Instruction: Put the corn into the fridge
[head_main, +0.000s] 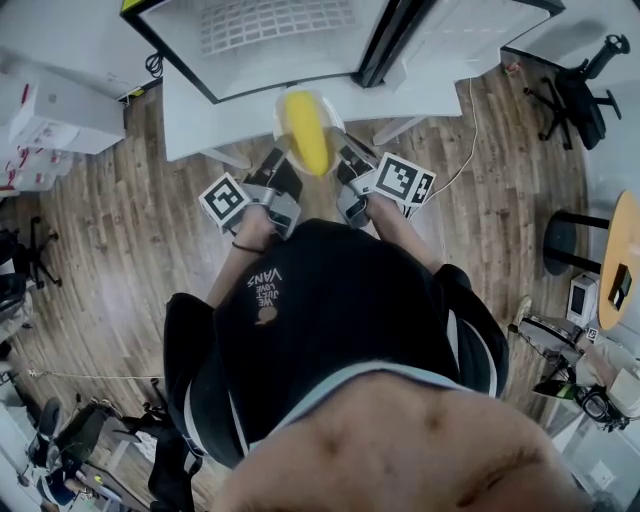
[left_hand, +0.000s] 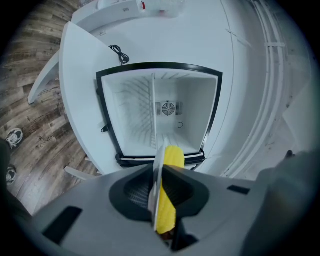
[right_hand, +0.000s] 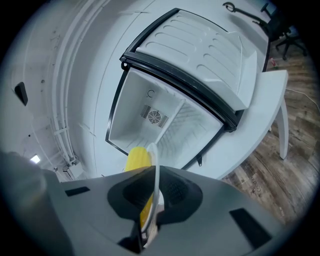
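A yellow corn cob (head_main: 305, 130) lies on a white plate (head_main: 282, 115) that I carry between both grippers. My left gripper (head_main: 285, 172) is shut on the plate's left rim and my right gripper (head_main: 350, 168) on its right rim. The left gripper view shows the plate (left_hand: 155, 175) edge-on in the left gripper (left_hand: 157, 189), with the corn (left_hand: 169, 200) just beyond it. The right gripper view shows the plate (right_hand: 155, 167) clamped in the right gripper (right_hand: 151, 200), the corn (right_hand: 137, 157) to its left. The small white fridge (left_hand: 107, 120) stands open ahead, its inside bare, its door (right_hand: 200, 50) swung aside.
The fridge stands on a low white table (head_main: 190, 115) with a black cable (left_hand: 119, 52) on it. White boxes (head_main: 55, 120) sit at the left. Office chairs (head_main: 575, 95) and a round wooden table (head_main: 622, 250) stand at the right on the wood floor.
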